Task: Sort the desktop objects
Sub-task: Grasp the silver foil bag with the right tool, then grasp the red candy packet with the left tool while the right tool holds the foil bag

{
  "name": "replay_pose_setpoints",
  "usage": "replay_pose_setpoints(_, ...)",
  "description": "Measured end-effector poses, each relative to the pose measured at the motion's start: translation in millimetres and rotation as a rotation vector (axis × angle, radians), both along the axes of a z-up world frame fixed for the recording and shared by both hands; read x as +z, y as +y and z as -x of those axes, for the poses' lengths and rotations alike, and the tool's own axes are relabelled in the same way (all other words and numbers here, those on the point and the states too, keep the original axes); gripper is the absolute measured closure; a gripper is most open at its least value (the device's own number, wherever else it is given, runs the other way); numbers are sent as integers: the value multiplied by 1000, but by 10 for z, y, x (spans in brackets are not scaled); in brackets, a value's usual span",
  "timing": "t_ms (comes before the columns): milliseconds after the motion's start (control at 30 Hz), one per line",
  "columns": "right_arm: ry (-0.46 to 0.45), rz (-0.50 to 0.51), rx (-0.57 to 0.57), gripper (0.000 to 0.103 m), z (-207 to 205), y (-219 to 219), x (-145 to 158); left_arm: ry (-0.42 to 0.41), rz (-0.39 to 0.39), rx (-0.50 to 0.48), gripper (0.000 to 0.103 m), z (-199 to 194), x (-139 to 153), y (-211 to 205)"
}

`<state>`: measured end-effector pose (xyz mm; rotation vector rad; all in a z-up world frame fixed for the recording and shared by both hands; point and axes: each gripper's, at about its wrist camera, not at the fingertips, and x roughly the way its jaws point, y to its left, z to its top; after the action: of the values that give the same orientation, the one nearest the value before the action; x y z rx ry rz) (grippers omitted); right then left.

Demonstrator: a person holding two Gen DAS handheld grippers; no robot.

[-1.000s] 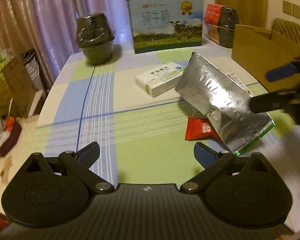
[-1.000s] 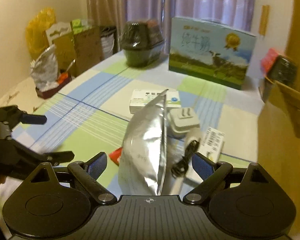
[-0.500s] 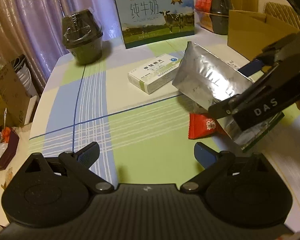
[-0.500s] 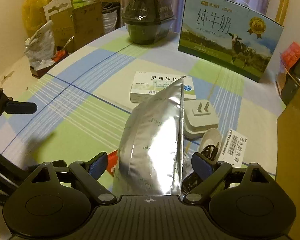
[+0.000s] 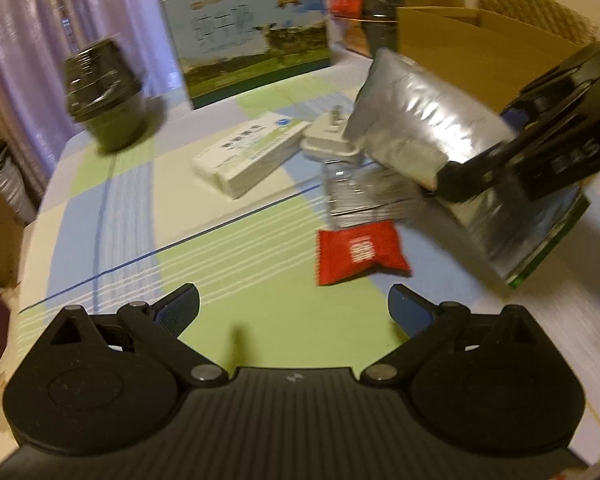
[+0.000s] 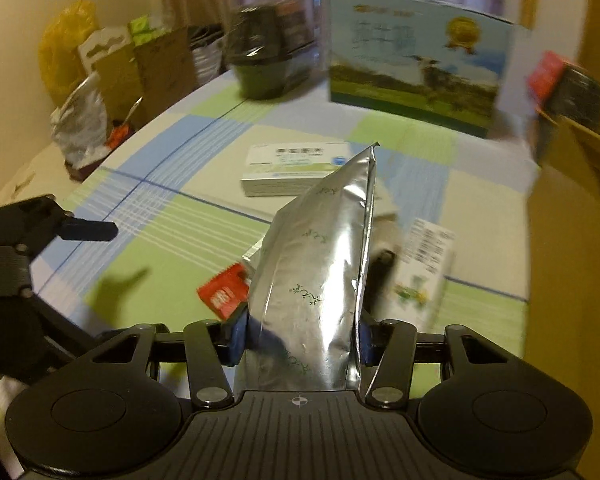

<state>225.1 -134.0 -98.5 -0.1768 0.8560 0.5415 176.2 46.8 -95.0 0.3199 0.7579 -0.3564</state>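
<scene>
The right gripper [image 6: 300,338] is clenched on a silver foil pouch [image 6: 320,264], its two blue-padded fingers pressing the pouch's lower part from either side. The pouch is a flat, crinkled, shiny bag with small green markings down its face and a sealed seam along one edge; in the left wrist view a green strip shows along its bottom edge [image 5: 432,136]. It is held off the checked surface [image 5: 228,252], tilted, at about 2 o'clock in the left wrist view.

The left gripper [image 5: 294,308] is released, its fingers spread wide with nothing between them, over a green square of the surface.

Beneath the pouch lie a red snack packet [image 5: 360,252] and a second silvery packet [image 5: 364,196]. At 12 o'clock from these sit a white medicine box [image 5: 248,156] and a white plug adapter [image 5: 328,140], just beside each other.
</scene>
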Motion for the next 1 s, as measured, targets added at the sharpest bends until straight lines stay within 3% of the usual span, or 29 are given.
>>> replay_pose_setpoints(300,-2,-45,-132,55,250,-491,-34,91,119,-19,5,-330,-129,-243)
replay_pose_setpoints(433,1,-85,-169,55,294,-614,-87,120,131,-14,20,-471,-209,-358)
replay_pose_setpoints(567,27,-114,-180,55,301,-669,-154,137,83,-38,27,-517,-303,-468)
replay_pose_setpoints(733,92,-178,-203,55,313,-741,-234,146,98,-19,61,-470,-238,-451)
replay_pose_setpoints(900,120,-201,-215,53,450,-825,-208,188,126,10,68,-273,-143,-374)
replay_pose_setpoints(967,88,-168,-217,46,558,-846,-188,183,123,11,71,-163,-94,-346)
replay_pose_setpoints(1000,70,-144,-226,38,612,-857,-179,180,122,14,71,-113,-73,-332)
